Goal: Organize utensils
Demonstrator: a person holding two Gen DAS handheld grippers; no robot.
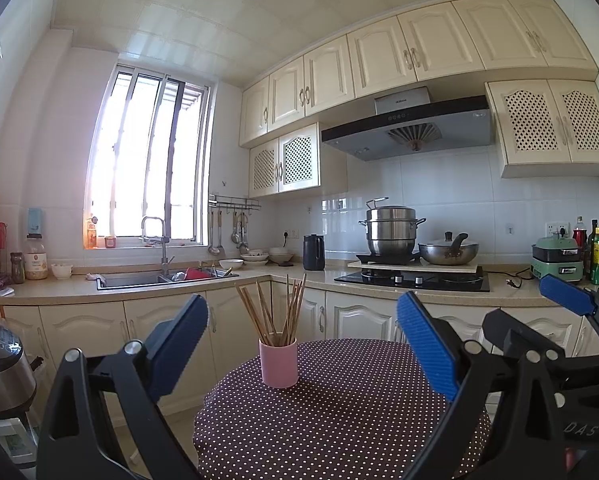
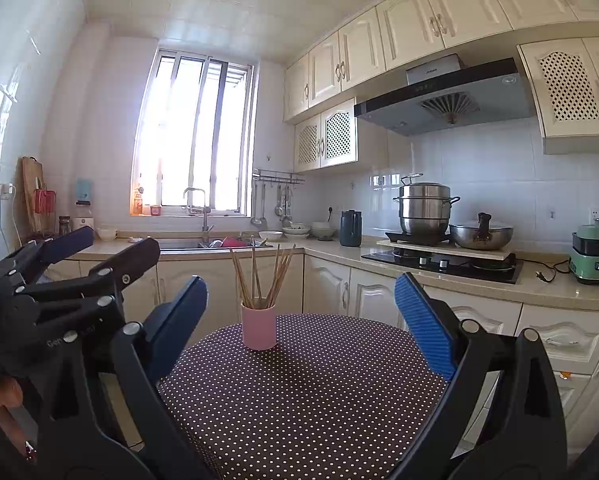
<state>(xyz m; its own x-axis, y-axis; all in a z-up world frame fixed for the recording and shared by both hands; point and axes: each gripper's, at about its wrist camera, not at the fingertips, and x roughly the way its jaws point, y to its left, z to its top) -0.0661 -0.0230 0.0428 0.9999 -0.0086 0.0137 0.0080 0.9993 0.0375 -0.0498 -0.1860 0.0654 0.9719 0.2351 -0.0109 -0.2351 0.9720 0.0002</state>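
Both the left gripper (image 1: 303, 344) and the right gripper (image 2: 301, 320) are held spread wide and empty, short of the pink cup (image 1: 278, 362), in which the chopsticks (image 1: 277, 312) are stood upright, seemingly so they stay gathered.

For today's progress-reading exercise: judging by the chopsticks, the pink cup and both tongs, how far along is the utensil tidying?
Looks done: the chopsticks stand bundled in the pink cup on the dotted tablecloth, with no loose utensils visible there. In hand: nothing; the left tongs and right tongs are open and empty, short of the cup. Left: apparently nothing on the table, perhaps just withdrawing.
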